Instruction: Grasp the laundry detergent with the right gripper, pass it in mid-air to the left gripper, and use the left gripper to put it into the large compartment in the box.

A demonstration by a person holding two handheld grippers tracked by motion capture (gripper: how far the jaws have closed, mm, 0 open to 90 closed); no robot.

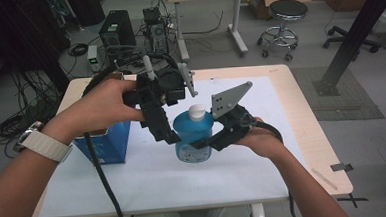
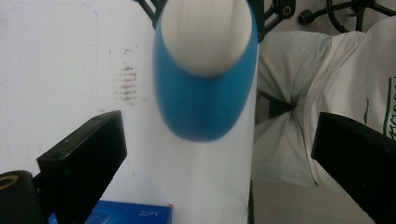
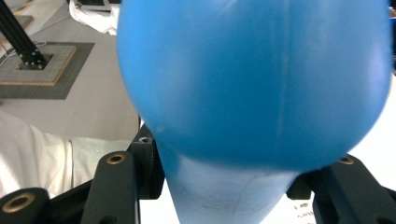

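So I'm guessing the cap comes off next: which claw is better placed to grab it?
Probably the left claw: open, above the white cap. The right claw grips the blue bottle.

Upright blue white-capped bottle (image 1: 194, 133)

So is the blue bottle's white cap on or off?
On. The white cap sits atop the blue bottle, seen in the high view.

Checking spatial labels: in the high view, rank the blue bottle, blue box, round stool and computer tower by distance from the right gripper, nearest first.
From the right gripper:
1. Blue bottle, held in its jaws, table centre.
2. Blue box, on the table's left side.
3. Computer tower and round stool, both on the floor beyond the table; too close to call.
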